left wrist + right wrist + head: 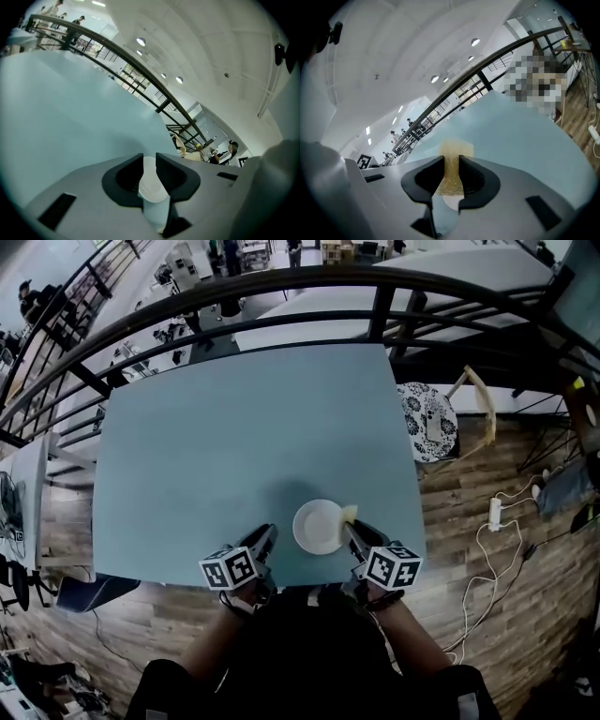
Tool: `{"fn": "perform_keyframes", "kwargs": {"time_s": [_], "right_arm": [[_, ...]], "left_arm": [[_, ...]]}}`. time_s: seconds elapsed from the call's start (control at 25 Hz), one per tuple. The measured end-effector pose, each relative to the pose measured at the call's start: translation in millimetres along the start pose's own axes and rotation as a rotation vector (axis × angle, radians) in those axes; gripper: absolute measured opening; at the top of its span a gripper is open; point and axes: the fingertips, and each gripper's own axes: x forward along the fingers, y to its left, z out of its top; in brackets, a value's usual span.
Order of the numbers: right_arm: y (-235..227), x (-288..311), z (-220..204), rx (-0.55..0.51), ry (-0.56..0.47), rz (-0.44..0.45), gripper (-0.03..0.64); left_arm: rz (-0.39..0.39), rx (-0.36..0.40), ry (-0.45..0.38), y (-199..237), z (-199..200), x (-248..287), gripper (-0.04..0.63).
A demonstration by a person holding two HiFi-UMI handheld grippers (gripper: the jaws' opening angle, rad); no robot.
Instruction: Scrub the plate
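A white plate (317, 527) lies flat on the teal table (244, 427) near its front edge. My right gripper (352, 523) is shut on a yellow sponge (349, 514), which rests at the plate's right rim. In the right gripper view the sponge (457, 149) fills the gap of that gripper (451, 160), with a bit of plate (450, 202) below it. My left gripper (269, 534) sits just left of the plate, with a strip of table between them. Its jaws (149, 158) stand shut to a narrow slit, through which the plate (152, 187) shows.
The table's front edge runs right under both grippers. A black railing (309, 287) curves behind the table. At the right stand a patterned stool (429, 421) and white cables with a power strip (495, 514) on the wooden floor.
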Motion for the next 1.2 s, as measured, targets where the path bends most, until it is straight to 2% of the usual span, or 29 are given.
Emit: {"fn": "perform_keyframes", "kwargs": {"time_s": [0.16,0.28,0.44,0.68,0.84,1.12,1.2], "right_arm": [[43,-9,18,-0.119,-0.054,0.058,0.104],[65,-20,27,-0.193,-0.103,0.079,0.104],[91,-37,36,-0.277,-0.163,0.088,0.104],[130,-52,50,-0.439,-0.232,0.118,0.104],[140,-58,55,-0.480,-0.262,0.116,0.104],[124,-66,66,-0.461,-0.322,0.110,0.104],[123,-67,67,-0.466,-0.329,0.107,0.104]], "left_arm": [[0.039,0.200,-0.073,-12,30,-23,0.091],[0.049,0.358,-0.145,-36,48,-41,0.091],[-0.021,0.516,-0.221,-87,56,-62,0.091],[-0.118,0.710,-0.238,-141,53,-72,0.091],[-0.151,0.792,-0.248,-162,52,-70,0.091],[-0.190,0.813,-0.300,-181,53,-58,0.091],[-0.189,0.819,-0.286,-180,52,-57,0.091]]}}
